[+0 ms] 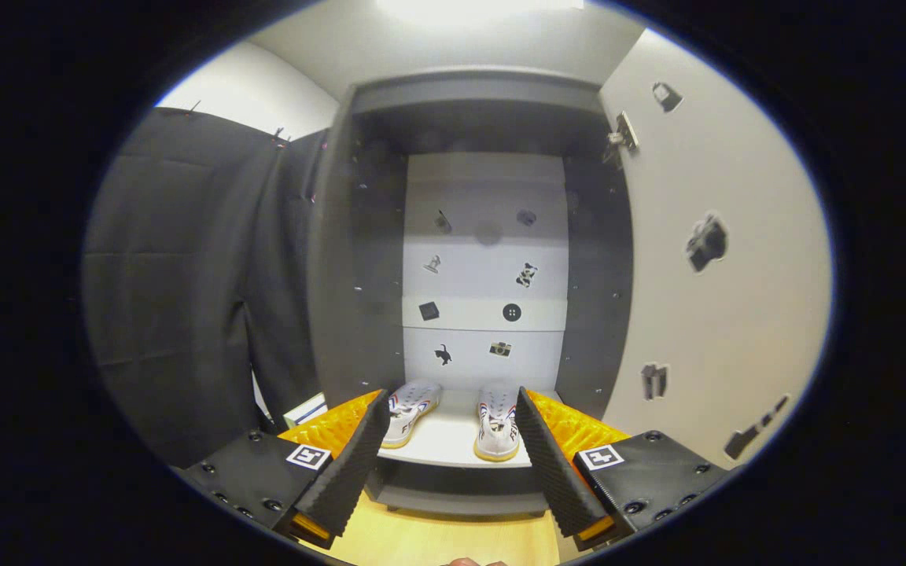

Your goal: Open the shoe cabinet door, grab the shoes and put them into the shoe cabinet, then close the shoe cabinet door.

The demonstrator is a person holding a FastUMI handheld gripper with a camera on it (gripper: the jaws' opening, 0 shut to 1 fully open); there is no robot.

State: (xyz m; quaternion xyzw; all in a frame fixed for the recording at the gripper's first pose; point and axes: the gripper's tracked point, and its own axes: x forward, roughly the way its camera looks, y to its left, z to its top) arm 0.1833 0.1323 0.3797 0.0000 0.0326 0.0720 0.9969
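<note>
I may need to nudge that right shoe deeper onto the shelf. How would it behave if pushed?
The right shoe sits flat on its sole on the shelf, so it should slide, not tip or roll. Its soft-looking upper may dent under a finger. The open gripper holds nothing.

Shoe cabinet (pixel 359 236) mouth unobstructed — shoes (pixel 453 413) low, door (pixel 720 259) swung aside.

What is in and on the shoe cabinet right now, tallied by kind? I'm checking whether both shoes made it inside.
White shoes on the bottom shelf, beyond the open gripper: 2
Stickers on the cabinet's back panel: 8
Open cabinet door: 1
Total: 11
</note>
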